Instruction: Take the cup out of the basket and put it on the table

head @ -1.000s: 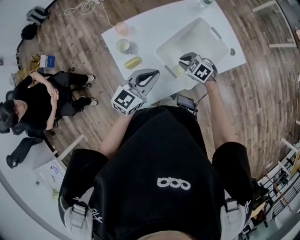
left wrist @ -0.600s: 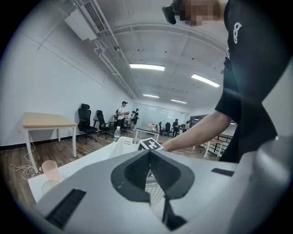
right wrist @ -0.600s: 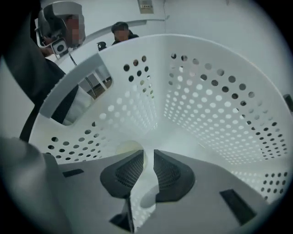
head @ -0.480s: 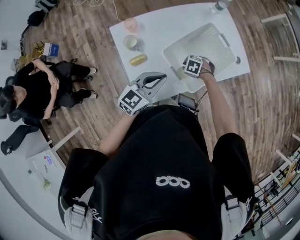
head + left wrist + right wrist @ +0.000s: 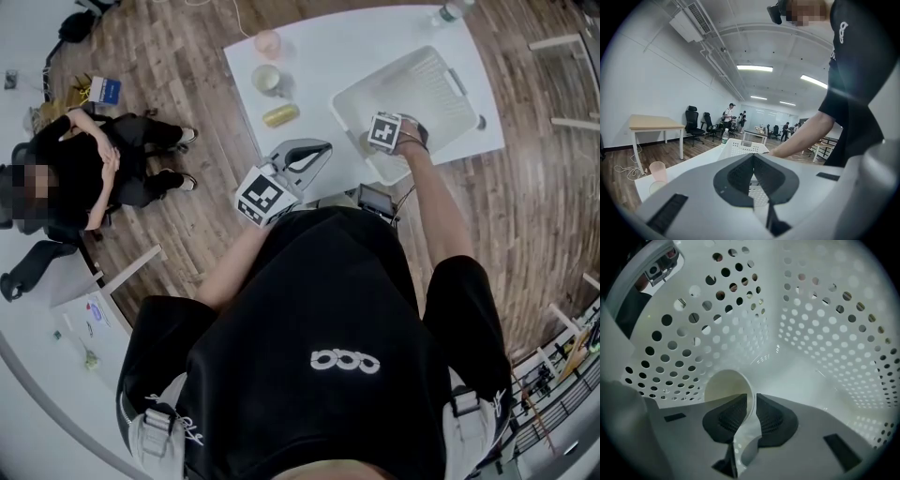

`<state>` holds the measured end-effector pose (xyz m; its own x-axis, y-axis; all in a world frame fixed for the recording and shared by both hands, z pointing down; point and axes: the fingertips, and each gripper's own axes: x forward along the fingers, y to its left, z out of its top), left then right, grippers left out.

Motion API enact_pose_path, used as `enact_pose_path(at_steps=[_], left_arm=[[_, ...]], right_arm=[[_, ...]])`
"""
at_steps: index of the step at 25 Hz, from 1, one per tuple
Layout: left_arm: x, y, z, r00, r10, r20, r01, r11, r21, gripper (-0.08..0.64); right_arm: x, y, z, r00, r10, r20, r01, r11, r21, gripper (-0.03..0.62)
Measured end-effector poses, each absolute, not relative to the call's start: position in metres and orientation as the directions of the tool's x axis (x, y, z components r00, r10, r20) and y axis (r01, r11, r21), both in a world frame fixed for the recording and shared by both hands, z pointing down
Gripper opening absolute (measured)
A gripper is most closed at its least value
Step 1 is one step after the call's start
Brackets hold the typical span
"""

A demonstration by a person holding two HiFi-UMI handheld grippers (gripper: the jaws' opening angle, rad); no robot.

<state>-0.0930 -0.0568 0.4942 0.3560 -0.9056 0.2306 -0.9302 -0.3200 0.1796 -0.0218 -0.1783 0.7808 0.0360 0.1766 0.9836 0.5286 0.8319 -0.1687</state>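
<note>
Slippage looked possible on lifting, for the right gripper (image 5: 752,401) pinched only the thin wall of the cup (image 5: 724,385) at eight o'clock in the basket (image 5: 441,89), while the left gripper (image 5: 753,161) held its jaws pressed together, empty.

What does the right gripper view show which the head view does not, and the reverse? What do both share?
Only the right gripper view: the right tool pinches the wall of the white cup between its jaws. Only the head view: the left tool near the edge of the table, a pink cup standing on it, and a person seated on the floor. Both: the right tool down inside the perforated white basket.
</note>
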Motion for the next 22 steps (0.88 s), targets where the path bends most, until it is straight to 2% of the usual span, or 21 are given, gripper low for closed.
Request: enact_pose_path(at_steps=[15,22], left_arm=[[-0.096,-0.054,0.500,0.345,-0.909,0.234,-0.933,-0.305,0.189,0.008],[-0.098,-0.050,0.500,0.348,-0.909,0.230,-0.931,-0.308,0.194,0.008]], right_arm=[[-0.014,-0.181,0.789,0.076,0.154,0.985,0.528,0.832,-0.171,0.034],[-0.021,-0.188,0.774,0.035,0.147,0.989,0.489,0.860,-0.145,0.032]])
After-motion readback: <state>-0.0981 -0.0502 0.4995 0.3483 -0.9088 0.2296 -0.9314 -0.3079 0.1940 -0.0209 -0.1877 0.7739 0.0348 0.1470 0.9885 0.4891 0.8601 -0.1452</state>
